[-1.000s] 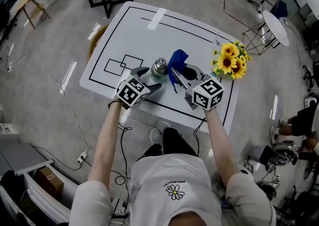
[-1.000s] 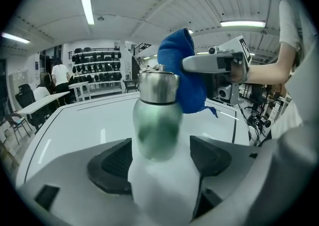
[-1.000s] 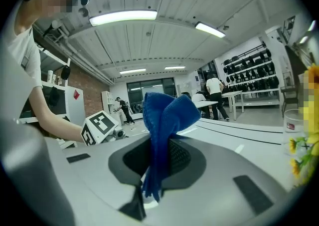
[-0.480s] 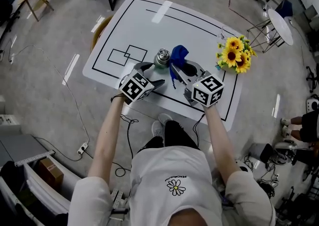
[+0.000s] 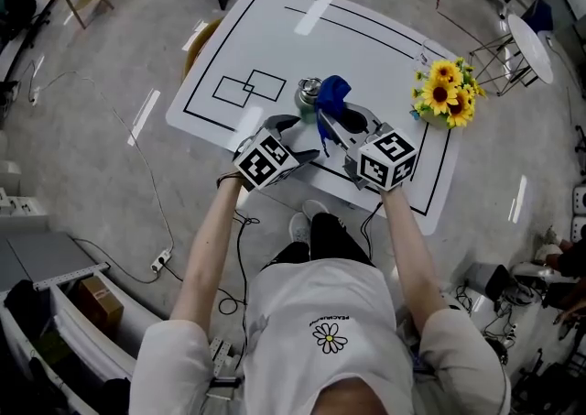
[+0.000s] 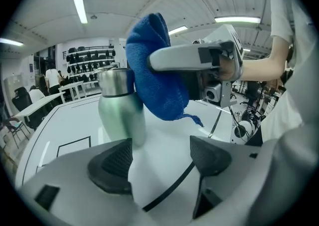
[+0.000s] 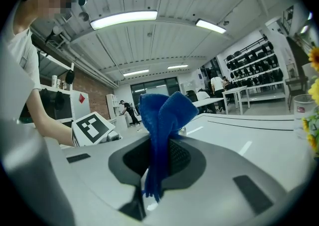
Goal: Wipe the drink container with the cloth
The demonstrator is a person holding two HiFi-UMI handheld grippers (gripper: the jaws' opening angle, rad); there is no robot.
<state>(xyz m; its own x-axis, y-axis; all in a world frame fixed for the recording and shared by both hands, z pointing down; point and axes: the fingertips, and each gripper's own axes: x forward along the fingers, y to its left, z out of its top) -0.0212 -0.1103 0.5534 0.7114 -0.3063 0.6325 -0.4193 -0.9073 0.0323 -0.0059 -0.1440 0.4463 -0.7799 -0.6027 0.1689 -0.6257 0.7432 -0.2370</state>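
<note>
Cloth (image 7: 162,115), clamped in the right gripper (image 5: 331,122), lies against the right side of the upright drink container (image 6: 119,110), which stands mid-frame on the white table (image 5: 366,42). The left gripper (image 6: 159,160), jaws apart and empty, sits just lower left of it.

- Left gripper (image 6: 162,159): jaws apart, nothing between them.
- Right gripper (image 7: 155,167): jaws pinched on the blue cloth (image 7: 164,113).
- Left forearm (image 5: 212,237) and right forearm (image 5: 403,241) reach forward, nearly parallel.
</note>
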